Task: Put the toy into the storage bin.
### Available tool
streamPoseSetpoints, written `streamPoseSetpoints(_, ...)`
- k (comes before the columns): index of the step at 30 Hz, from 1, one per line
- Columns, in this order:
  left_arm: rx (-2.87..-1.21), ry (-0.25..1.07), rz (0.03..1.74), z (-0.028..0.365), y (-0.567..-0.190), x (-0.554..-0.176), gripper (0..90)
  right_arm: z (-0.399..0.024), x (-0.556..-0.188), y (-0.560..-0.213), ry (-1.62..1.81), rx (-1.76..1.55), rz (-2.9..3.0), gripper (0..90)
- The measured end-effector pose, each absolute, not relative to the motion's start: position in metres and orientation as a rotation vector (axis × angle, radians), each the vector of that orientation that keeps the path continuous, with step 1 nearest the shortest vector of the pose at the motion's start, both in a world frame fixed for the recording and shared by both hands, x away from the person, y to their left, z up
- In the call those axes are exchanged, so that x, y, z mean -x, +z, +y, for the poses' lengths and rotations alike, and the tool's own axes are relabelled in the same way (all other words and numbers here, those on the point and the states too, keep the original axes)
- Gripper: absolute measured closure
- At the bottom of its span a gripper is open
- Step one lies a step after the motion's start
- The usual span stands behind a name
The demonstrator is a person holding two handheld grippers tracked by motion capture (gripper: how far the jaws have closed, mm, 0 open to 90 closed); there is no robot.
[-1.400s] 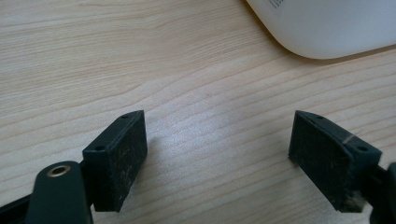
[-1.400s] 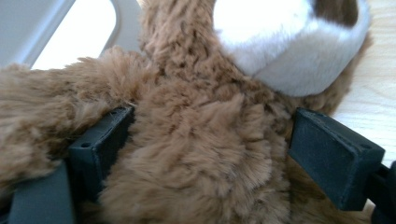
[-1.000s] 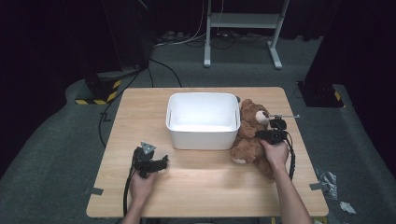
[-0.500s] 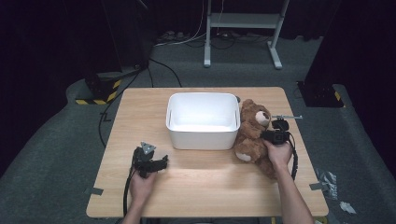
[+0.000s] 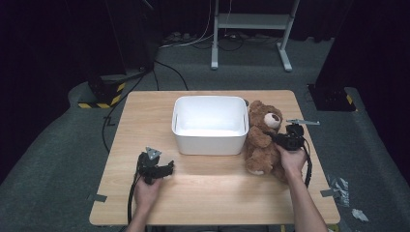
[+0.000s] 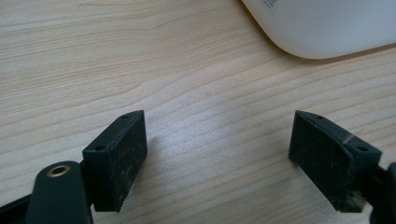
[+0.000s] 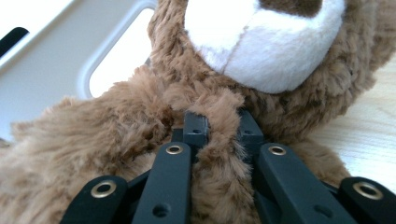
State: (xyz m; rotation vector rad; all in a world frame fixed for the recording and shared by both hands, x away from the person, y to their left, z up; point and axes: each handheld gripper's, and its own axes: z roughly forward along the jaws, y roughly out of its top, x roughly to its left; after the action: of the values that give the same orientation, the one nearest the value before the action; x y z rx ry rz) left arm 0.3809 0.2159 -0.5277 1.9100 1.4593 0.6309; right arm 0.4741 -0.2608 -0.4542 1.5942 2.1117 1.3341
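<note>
Pinching a fold of brown fur just under the bear's [image 7: 261, 42] muzzle, right gripper [image 7: 223, 122] has both jaws pressed into the plush. Bear [image 5: 261, 137] sits on the table [image 5: 217, 193], touching the right wall of the white bin [image 5: 209, 140]. Left gripper [image 5: 155, 166] rests near the front edge, jaws spread over bare wood, bin corner [image 6: 327, 28] ahead.

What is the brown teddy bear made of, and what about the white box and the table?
The brown teddy bear looks like soft plush fabric: long fuzzy fibres bunch where the right gripper pinches it. The white rectangular box seems to be smooth plastic, with rounded corners and a faint sheen. The light wooden table shows wavy grain lines, so it is wood or a wood-look coating; I cannot tell which.
</note>
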Motion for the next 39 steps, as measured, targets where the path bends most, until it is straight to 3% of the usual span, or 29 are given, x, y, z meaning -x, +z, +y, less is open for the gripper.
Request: streamPoseSetpoints(39, -1.917, 0.636, 1.455, 0.216, -0.527, -0.381, 19.3, -0.279, -0.424, -0.397, 1.454, -1.342, 2.042, 81.1)
